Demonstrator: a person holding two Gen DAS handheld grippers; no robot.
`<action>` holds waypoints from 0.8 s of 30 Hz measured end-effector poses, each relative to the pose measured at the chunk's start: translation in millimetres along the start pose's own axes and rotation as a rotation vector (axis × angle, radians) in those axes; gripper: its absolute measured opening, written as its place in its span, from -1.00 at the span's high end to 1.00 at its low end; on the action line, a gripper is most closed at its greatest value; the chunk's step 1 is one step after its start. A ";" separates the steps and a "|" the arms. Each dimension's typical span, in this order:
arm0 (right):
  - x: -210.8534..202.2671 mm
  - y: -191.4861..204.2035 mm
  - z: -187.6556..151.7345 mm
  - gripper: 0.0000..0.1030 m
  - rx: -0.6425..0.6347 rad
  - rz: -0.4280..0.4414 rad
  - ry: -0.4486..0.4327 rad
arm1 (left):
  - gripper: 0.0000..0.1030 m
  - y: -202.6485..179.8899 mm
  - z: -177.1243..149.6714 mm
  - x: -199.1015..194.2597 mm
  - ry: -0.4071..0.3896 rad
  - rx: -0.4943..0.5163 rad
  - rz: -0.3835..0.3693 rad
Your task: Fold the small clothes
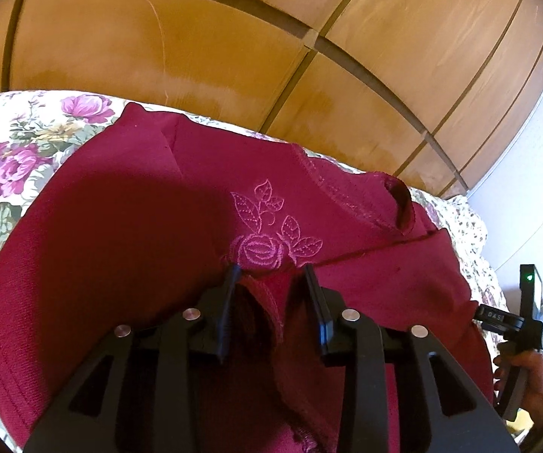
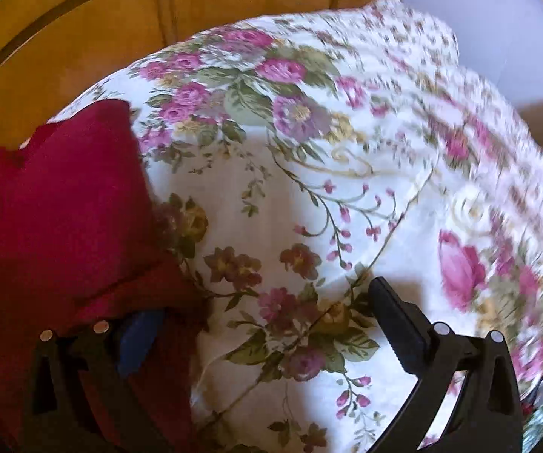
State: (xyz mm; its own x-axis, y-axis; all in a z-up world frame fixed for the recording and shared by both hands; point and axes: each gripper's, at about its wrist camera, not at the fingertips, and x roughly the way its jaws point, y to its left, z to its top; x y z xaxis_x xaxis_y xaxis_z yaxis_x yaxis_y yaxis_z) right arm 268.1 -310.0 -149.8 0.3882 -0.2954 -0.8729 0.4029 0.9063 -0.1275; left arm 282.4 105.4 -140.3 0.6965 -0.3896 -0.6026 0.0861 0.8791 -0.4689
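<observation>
Here I am over the maroon top (image 1: 128, 249), spread across the flowered bedspread (image 1: 11, 151) and filling the middle of my left view, with the wooden headboard (image 1: 196, 37) curving along the top. The embroidered rose (image 1: 262, 251) sits just above my left gripper (image 1: 271, 275), centre-low in frame. A sleeve cuff (image 1: 260, 302) lies folded in over the body, right between my left fingers, but the jaws stand a little apart and I don't see the pads pressing on it, so I read that as laid down, not held. The other sleeve (image 1: 399, 204), upper right of the rose, looks tucked in too.

In my right view, the right gripper (image 2: 256, 309) is spread wide and empty over the bedspread at lower centre. The top fills the left side, and its edge covers my left finger (image 2: 137, 339).

My judgement: sleeves are in, roughly halfway. Left to do: fold the body over, then square the bundle up.
</observation>
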 end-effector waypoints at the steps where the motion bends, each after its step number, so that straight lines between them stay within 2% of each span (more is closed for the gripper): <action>1: 1.1 0.9 -0.1 -0.96 -0.017 0.023 0.004 | 0.36 -0.1 -0.3 0.3 0.001 0.003 0.003; 6: -19.6 -1.0 -8.7 -0.97 -0.075 0.019 0.018 | 0.36 1.3 -0.8 0.1 -0.001 -0.002 -0.005; 9: -29.3 -9.2 -15.3 -0.97 -0.091 -0.081 0.045 | 0.36 3.0 -1.8 -1.9 -0.005 -0.011 -0.018; 11: -30.0 -15.5 -18.9 -0.97 -0.085 -0.091 0.080 | 0.36 3.0 -1.9 -4.9 -0.011 -0.015 -0.022; 13: -36.3 -17.8 -24.7 -0.97 -0.079 -0.070 0.100 | 0.34 -1.2 -1.0 -8.7 0.000 -0.005 0.010; 14: -40.7 -17.3 -26.4 -0.97 -0.084 -0.051 0.102 | 0.25 -5.7 -1.7 -12.9 0.002 0.013 0.031; 15: -46.5 -15.2 -27.6 -0.97 -0.096 -0.033 0.096 | -0.05 -9.4 -3.0 -18.5 -0.007 0.027 0.033; 16: -52.0 -12.2 -29.0 -0.97 -0.111 -0.022 0.087 | -0.48 -13.7 -6.0 -27.4 -0.030 0.042 0.041; 18: -66.0 -4.5 -33.5 -0.97 -0.145 0.010 0.065 | -0.76 -20.4 -17.4 -56.2 -0.136 0.051 0.068; 20: -77.5 4.2 -37.3 -0.97 -0.172 0.055 0.054 | -0.83 -18.3 -28.0 -80.8 -0.209 0.030 0.087; 22: -89.1 14.8 -43.7 -0.97 -0.196 0.114 0.049 | -0.83 -4.7 -39.8 -101.3 -0.232 -0.061 0.125; 24: -100.8 28.1 -52.0 -0.97 -0.221 0.202 0.054 | -0.83 12.0 -53.2 -115.1 -0.232 -0.158 0.126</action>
State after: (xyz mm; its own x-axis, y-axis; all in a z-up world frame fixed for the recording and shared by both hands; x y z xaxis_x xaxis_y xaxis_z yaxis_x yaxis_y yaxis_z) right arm 197.3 -239.0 -89.9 0.3955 -0.0916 -0.9139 0.1294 0.9907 -0.0433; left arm 165.4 146.1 -110.9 0.8403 -0.1913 -0.5073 -0.1103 0.8559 -0.5053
